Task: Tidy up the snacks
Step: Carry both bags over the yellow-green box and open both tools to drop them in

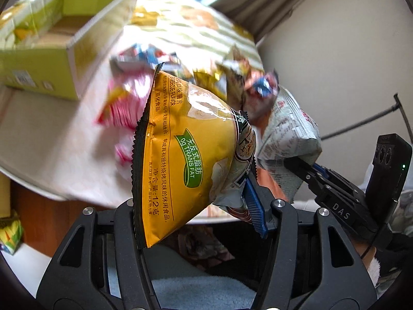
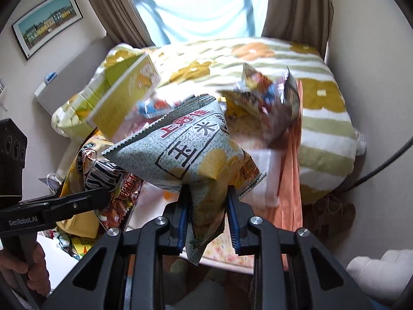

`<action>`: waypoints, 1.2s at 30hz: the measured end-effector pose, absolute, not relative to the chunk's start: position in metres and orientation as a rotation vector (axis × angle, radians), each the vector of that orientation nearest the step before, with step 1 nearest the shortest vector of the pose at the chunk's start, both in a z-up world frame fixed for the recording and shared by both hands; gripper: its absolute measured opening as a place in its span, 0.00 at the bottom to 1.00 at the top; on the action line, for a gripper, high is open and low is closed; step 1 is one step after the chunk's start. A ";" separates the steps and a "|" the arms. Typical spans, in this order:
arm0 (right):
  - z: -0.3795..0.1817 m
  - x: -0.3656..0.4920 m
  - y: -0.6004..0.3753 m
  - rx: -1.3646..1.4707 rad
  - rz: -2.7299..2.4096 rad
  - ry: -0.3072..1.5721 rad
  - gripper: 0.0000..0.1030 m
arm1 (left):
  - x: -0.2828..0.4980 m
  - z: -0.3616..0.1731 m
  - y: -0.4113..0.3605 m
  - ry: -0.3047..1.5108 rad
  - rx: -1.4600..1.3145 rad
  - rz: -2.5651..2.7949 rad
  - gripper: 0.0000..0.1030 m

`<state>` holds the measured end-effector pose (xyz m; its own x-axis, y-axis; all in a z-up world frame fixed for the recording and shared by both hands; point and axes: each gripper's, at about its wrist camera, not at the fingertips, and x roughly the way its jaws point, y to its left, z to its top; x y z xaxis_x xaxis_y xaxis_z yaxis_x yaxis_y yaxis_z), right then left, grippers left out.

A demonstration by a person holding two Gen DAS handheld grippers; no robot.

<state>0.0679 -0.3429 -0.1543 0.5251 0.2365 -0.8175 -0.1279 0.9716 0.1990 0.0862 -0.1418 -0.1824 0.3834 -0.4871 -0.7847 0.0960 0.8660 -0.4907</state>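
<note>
Pinching one bag apiece, the left claw [image 1: 196,206] holds the yellow barbecue chips [image 1: 180,155] and the right claw [image 2: 209,214] the grey-green corn chips [image 2: 185,152]; beyond, the open green box [image 1: 72,51] lies up-left on the bed, nearer the left claw.

A: Finish of the yellow chip bag [image 1: 180,160]?
B: Glossy plastic film, creased, serrated edge. The speckled chip bag [image 2: 180,152] is the same film, less shiny.
A: The green box [image 1: 64,38]?
B: Matt cardboard. The flowered blanket [image 2: 309,98] is soft cloth.
</note>
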 end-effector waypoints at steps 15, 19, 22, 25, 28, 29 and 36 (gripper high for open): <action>-0.084 0.154 -0.242 0.082 0.257 0.842 0.24 | 0.207 -0.120 -0.011 0.952 -0.399 -0.326 0.51; -0.081 0.189 -0.192 0.079 0.295 0.835 0.24 | 0.244 -0.117 0.041 0.953 -0.380 -0.292 0.51; -0.083 0.213 -0.157 0.078 0.320 0.846 0.24 | 0.269 -0.121 0.082 0.977 -0.376 -0.274 0.51; -0.092 0.236 -0.119 0.083 0.334 0.868 0.24 | 0.290 -0.133 0.112 1.017 -0.342 -0.257 0.51; -0.104 0.253 -0.088 0.100 0.337 0.900 0.24 | 0.308 -0.151 0.135 1.061 -0.289 -0.243 0.51; -0.108 0.258 -0.080 0.104 0.336 0.913 0.24 | 0.315 -0.157 0.141 1.077 -0.270 -0.239 0.51; -0.136 0.282 -0.047 0.115 0.323 1.019 0.24 | 0.336 -0.196 0.145 1.169 -0.178 -0.240 0.51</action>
